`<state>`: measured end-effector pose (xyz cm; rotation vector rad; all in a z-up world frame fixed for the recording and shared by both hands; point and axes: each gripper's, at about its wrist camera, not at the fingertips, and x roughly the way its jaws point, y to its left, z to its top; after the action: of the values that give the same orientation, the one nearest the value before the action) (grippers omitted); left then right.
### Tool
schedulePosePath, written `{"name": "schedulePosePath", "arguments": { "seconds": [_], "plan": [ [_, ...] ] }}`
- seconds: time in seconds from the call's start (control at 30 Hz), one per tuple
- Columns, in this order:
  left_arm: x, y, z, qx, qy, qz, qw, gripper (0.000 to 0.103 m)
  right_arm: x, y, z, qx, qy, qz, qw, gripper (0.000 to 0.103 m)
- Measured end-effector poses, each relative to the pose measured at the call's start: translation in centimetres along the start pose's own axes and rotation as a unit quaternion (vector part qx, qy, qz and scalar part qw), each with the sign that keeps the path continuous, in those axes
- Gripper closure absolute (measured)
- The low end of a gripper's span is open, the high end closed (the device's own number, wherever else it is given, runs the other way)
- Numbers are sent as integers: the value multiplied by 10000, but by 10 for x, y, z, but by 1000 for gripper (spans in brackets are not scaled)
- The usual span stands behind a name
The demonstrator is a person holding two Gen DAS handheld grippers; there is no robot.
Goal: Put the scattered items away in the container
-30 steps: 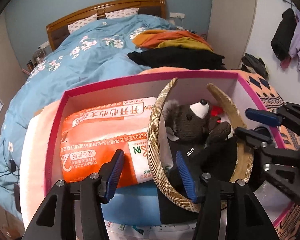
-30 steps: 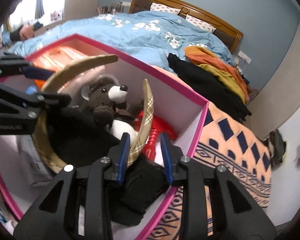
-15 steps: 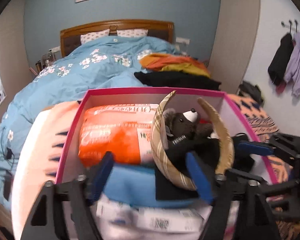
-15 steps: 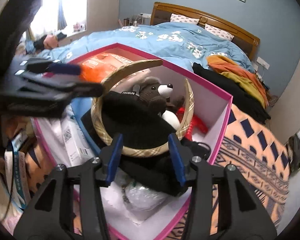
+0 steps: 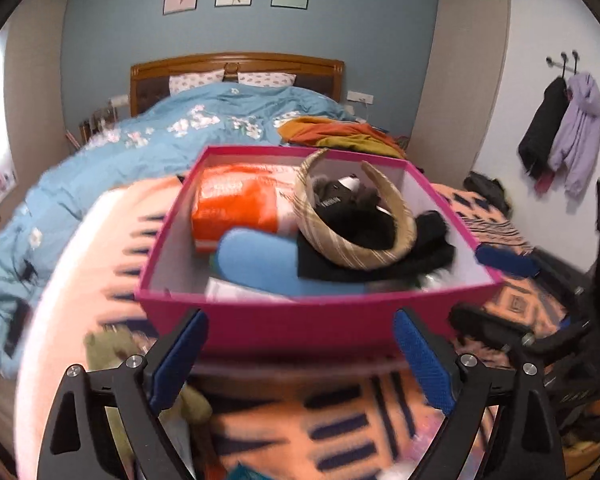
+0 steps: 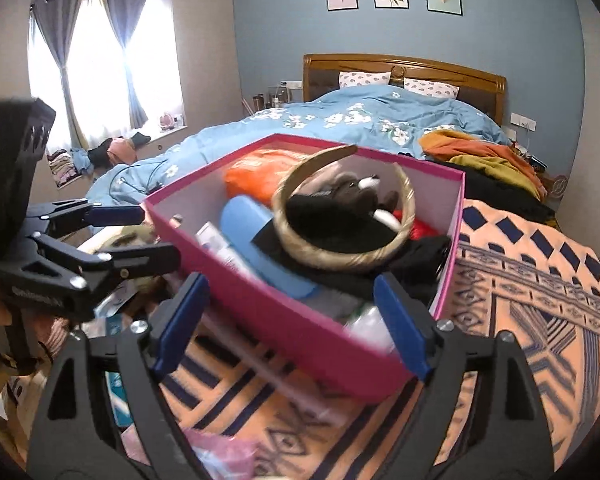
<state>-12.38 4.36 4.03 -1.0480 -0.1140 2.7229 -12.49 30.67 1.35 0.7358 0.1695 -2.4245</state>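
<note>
Pink box [image 5: 300, 322] with plaid headband [image 5: 356, 256], teddy bear [image 5: 340, 196], orange packet [image 5: 236, 204].

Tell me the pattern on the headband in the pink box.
Tan plaid with thin darker stripes on the headband; the left wrist view shows it best.

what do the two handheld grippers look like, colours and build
Both are the same build. The left gripper and right gripper each have two matte black plastic arms with triangular cut-outs, silver screw heads at the joints, and textured blue pads on the fingers. Seen from the right wrist view, the left gripper's black body bears blurred white lettering. No cables or sleeves are visible.
</note>
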Motion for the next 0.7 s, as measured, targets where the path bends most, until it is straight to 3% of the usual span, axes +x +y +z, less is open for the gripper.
{"name": "schedulePosePath", "arguments": {
  "seconds": [0.07, 0.27, 0.7],
  "plan": [
    [-3, 0, -4, -17, 18, 72, 10000, 8, -4, 6, -8, 2, -39, -68, 10000, 4],
    [-11, 2, -22, -79, -51, 112, 9999, 7, -16, 12, -24, 193, -171, -287, 9993, 1],
    [-18, -4, -36, 82, -355, 555, 9978, 7, -15, 25, -41, 233, -156, -692, 9972, 0]
  ]
}}
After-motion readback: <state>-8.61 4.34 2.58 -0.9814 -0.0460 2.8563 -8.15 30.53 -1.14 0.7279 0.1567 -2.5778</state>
